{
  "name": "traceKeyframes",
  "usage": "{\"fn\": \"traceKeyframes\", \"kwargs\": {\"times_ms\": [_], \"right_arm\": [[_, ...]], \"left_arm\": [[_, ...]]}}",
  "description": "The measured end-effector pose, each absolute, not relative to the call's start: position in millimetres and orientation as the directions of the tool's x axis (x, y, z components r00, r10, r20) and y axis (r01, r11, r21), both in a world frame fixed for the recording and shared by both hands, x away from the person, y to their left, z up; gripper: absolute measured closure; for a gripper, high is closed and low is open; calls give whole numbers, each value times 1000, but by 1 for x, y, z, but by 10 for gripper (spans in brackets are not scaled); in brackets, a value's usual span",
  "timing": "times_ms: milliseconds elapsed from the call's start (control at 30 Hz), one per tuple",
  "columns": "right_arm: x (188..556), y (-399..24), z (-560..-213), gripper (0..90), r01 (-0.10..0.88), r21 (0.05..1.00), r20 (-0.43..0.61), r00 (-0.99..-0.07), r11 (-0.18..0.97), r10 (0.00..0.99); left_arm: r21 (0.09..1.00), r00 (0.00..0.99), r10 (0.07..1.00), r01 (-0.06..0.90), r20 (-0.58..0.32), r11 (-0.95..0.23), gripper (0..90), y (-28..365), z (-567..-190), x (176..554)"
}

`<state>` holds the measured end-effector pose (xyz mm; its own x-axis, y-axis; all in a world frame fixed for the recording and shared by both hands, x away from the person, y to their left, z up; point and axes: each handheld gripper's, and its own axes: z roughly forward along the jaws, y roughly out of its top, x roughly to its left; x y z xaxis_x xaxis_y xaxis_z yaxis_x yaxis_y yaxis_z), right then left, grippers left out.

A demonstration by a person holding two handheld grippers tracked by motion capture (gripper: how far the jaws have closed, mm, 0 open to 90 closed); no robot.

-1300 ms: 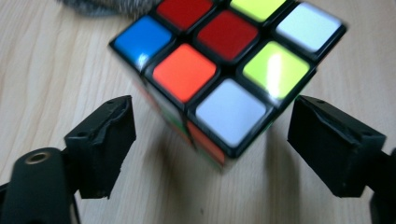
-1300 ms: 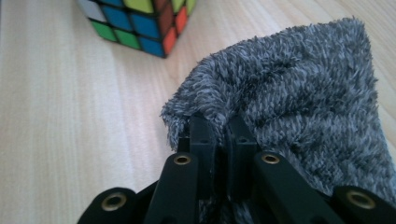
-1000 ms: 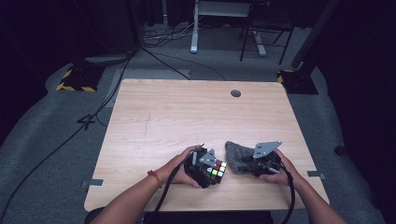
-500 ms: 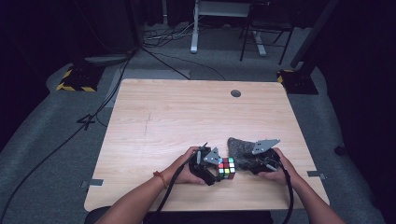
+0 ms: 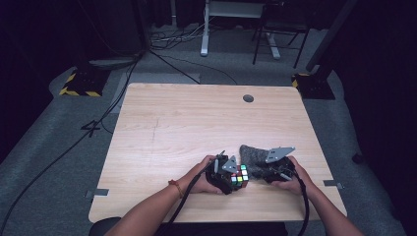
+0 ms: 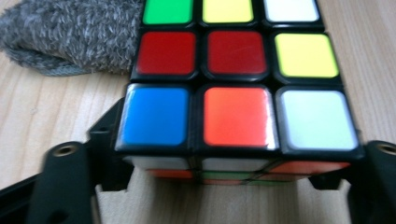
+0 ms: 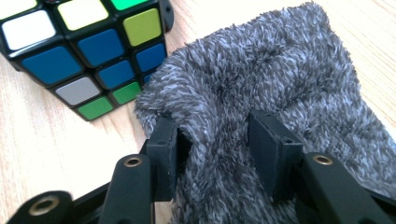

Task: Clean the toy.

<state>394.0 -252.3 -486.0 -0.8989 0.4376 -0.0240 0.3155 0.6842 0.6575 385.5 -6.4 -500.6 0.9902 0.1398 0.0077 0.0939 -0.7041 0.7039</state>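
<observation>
A scrambled colour cube sits near the table's front edge, right beside a grey fuzzy pouch. My left gripper comes in from the left; its jaws have just been closing and now press the cube's two sides. In the left gripper view the cube spans the gap between the jaws of the left gripper, with the pouch behind it. My right gripper is shut on a fold at the pouch's open edge. In the right gripper view, its jaws pinch the pouch, the cube at upper left.
The wooden table has a round cable hole near its far edge. Beyond it on the grey floor are cables, a white desk leg and yellow-black striped bases. Both forearms enter from the bottom.
The cube and my left gripper have shifted slightly right, up against the pouch. The left jaws have closed onto the cube. The right gripper has kept its hold on the pouch.
</observation>
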Motion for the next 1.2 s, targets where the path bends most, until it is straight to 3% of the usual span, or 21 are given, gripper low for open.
{"fn": "traceKeyframes", "kwargs": {"times_ms": [100, 300, 400, 600, 767, 933, 1200], "right_arm": [[394, -253, -486, 591, 313, 659, -30, -898, 684, 440], [392, -256, -484, 767, 291, 675, -51, -898, 678, 437], [391, -257, -483, 759, 278, 680, -55, -903, 678, 426], [387, -261, -473, 539, 271, 723, -57, -893, 635, 446], [389, -267, -464, 444, 280, 746, -72, -868, 605, 491], [399, -271, -467, 364, 331, 733, -93, -817, 595, 569], [415, -266, -489, 352, 445, 661, -8, -801, 604, 599]], "left_arm": [[703, 989, 146, 103, 1, -703, 331, -5, -501, 386], [681, 988, 152, 107, 6, -724, 337, 10, -497, 387], [667, 987, 158, 108, 15, -737, 337, 21, -495, 385], [651, 986, 168, 124, 6, -749, 337, 47, -493, 378], [650, 982, 186, 150, -15, -745, 338, 70, -495, 373], [663, 979, 204, 163, -16, -730, 338, 86, -496, 368], [697, 980, 200, 152, -13, -700, 336, 91, -501, 367]]}}
